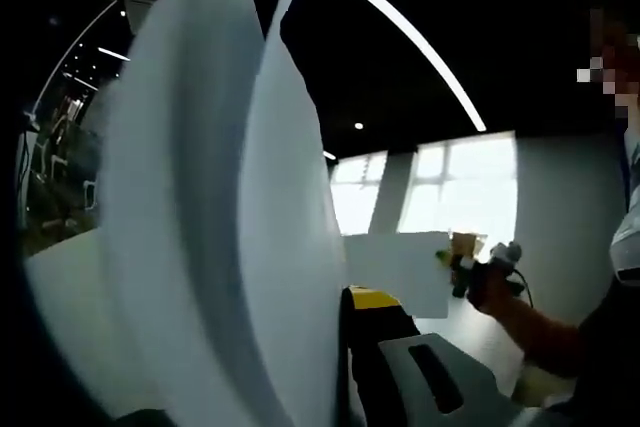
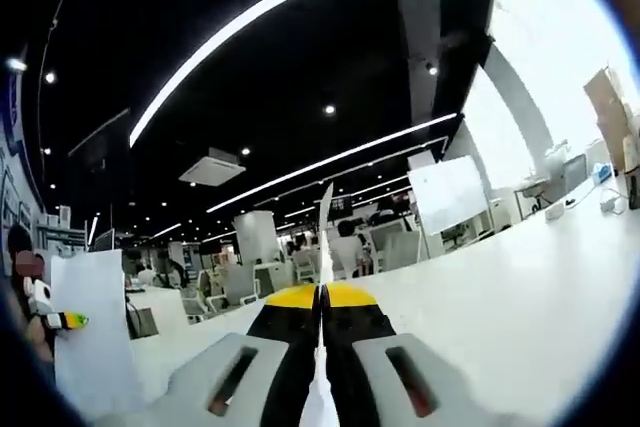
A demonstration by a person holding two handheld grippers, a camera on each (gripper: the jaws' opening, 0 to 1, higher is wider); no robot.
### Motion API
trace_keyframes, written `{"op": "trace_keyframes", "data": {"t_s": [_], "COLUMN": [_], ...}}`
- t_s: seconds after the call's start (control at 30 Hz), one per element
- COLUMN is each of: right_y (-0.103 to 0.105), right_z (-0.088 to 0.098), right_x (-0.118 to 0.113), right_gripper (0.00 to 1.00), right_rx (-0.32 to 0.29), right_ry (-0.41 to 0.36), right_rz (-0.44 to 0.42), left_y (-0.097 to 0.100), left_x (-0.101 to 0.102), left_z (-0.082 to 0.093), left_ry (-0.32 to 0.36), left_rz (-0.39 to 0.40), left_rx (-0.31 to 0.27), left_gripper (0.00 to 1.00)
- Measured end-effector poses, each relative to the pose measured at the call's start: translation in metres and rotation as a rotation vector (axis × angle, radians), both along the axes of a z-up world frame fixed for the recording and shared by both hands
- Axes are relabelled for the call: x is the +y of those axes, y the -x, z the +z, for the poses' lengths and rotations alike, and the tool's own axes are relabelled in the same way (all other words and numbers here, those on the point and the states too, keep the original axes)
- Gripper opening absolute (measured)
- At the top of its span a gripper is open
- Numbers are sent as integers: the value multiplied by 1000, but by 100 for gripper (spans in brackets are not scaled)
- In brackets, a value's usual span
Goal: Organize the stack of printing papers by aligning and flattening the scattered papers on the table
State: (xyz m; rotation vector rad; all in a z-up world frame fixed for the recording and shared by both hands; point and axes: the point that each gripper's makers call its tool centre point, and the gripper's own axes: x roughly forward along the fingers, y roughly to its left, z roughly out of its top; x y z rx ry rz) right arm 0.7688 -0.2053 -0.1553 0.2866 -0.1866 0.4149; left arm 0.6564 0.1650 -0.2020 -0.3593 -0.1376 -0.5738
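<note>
A dark-ceilinged office with long light strips sits behind; the right gripper (image 2: 321,342) is pinched tight on a paper sheet (image 2: 324,247) seen edge-on, centre frame, while the left gripper (image 1: 345,367) clamps bowed papers (image 1: 220,207) held upright

**Papers held up close to the left camera**

White papers (image 1: 215,217) stand upright and bowed right in front of the lens, splitting at the top into two curved leaves. The left gripper (image 1: 350,367) rises at the bottom, its yellow-tipped jaws closed on the sheets' lower edge. Far right, the right gripper (image 1: 470,267) pinches another sheet (image 1: 395,272), carried by a person's hand (image 1: 495,282). Bright windows (image 1: 440,197) lie beyond.
</note>
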Motion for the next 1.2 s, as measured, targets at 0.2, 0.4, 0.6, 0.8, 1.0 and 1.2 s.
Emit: {"op": "trace_keyframes", "data": {"t_s": [0.2,0.4,0.6,0.8,1.0,1.2], "right_y": [7,14,21,27,29,33], "right_z": [11,26,42,50,55,58], "right_x": [7,15,29,39,45,58], "right_gripper": [0,0,0,0,0,0], "right_rx": [-31,-57,-88,-135,-146,-147], "right_ry": [33,17,30,133,136,135], "right_rz": [-3,32,77,60,82,121], "left_y": [1,2,2,2,2,-1], "left_x": [1,4,6,8,9,13], "left_z": [1,4,5,4,4,1], "left_ry": [1,0,2,4,11,11], "left_rz": [-1,8,15,24,23,44], "left_rx": [0,-4,-7,-8,-7,2], "left_gripper": [6,6,6,6,6,7]}}
